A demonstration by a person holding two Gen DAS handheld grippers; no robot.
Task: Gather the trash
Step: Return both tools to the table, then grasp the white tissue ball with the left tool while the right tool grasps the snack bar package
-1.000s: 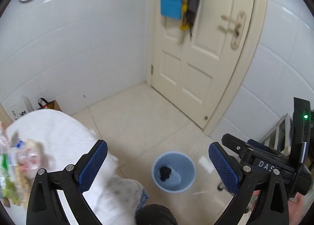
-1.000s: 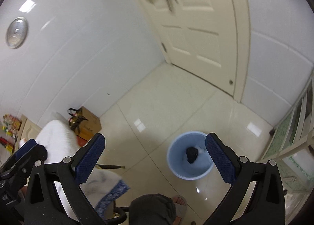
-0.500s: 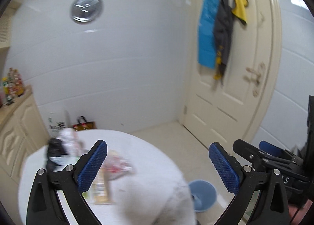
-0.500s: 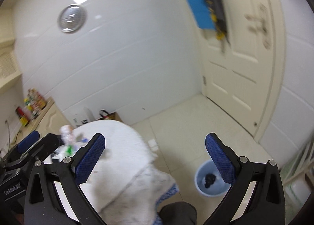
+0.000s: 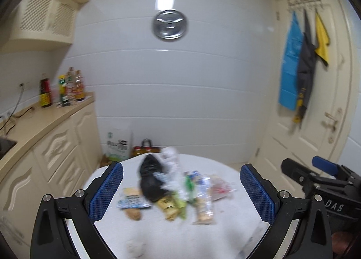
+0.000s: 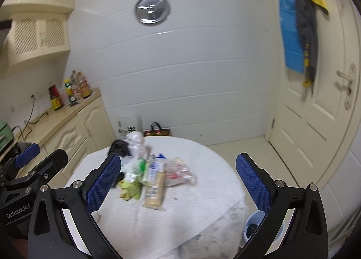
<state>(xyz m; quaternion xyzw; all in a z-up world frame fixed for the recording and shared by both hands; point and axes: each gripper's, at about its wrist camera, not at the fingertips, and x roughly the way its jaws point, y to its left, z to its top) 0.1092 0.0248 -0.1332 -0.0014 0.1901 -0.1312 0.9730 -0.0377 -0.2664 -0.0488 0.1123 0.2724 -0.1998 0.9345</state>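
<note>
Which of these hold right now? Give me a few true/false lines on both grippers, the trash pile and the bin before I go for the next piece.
1. The left gripper is open with nothing in it. True.
2. The right gripper is shut on a wrapper. False: it is open with nothing between its fingers.
3. The trash pile lies on the white-covered round table. True.
4. The blue bin stands on the table beside the trash. False: it stands on the floor, off the table's right edge.
5. A black crumpled bag is part of the pile. True.
</note>
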